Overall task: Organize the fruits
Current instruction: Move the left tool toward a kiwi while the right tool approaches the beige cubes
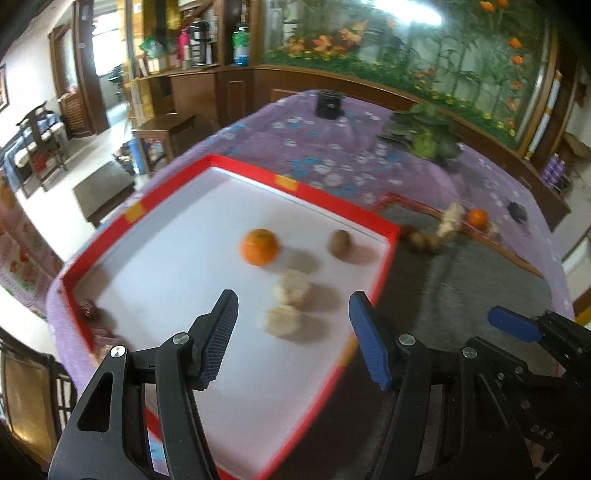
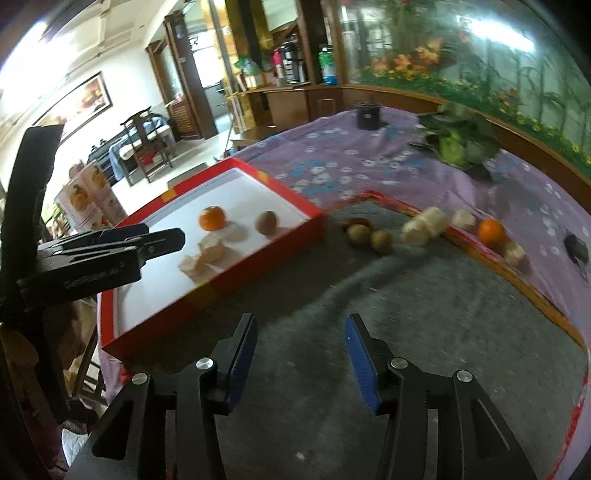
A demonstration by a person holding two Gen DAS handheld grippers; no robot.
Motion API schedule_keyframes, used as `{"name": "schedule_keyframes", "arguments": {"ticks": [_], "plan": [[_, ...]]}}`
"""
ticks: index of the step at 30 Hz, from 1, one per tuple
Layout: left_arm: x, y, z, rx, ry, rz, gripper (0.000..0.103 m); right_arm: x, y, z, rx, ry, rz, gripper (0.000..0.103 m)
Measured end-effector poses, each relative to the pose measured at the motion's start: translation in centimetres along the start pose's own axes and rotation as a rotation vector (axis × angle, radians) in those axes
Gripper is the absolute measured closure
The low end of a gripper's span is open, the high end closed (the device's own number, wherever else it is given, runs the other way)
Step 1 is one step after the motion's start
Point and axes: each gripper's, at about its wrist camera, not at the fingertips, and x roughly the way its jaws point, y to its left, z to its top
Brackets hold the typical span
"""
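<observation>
Both fisheye views bend and darken at the rims, daylight glares off the glass mural wall [image 1: 424, 33] and doorway, motion blur smears the fruit and purple cloth [image 2: 332, 158], and soft shadows fall rightward inside the white tray [image 1: 184, 240].

The tray [image 2: 207, 295] sits left of the mat [image 2: 369, 295]. In it lie an orange [image 2: 211, 218] and a kiwi [image 2: 266, 222] — two pale pieces [image 2: 207, 254] nearer. On the mat's far edge — kiwis [image 2: 369, 236], more pale pieces [image 2: 424, 225], another orange [image 2: 490, 232].
</observation>
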Motion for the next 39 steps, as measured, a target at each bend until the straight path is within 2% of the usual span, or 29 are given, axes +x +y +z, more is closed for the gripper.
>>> {"name": "schedule_keyframes", "arguments": {"ticks": [11,18,21,25,30,36,39], "plan": [[1.6,-7.4,0.7,0.105,0.014,-0.137,0.040,-1.8,-5.1,-1.5,0.066,-0.011,-0.036,0.053],[5.3,-11.3,2.0,0.118,0.062,-0.198,0.040,-1.2,-8.5,-2.0,0.148,-0.006,-0.012,0.053],[6.7,-11.6,2.5,0.105,0.081,-0.167,0.040,-1.1,-9.6,-2.1,0.177,-0.011,0.010,0.053],[7.7,-12.2,3.5,0.121,0.063,-0.137,0.040,-0.8,-10.7,-2.3,0.203,-0.013,0.032,0.053],[9.5,-12.5,4.2,0.123,0.075,-0.104,0.040,-0.3,-11.4,-2.6,0.230,0.013,0.051,0.053],[11.0,-12.7,5.0,0.092,0.095,-0.125,0.040,-0.5,-11.4,-2.8,0.212,0.019,0.045,0.053],[11.5,-13.7,4.6,0.128,0.108,-0.122,0.040,-0.5,-11.6,-2.9,0.218,0.025,0.046,0.053]]}}
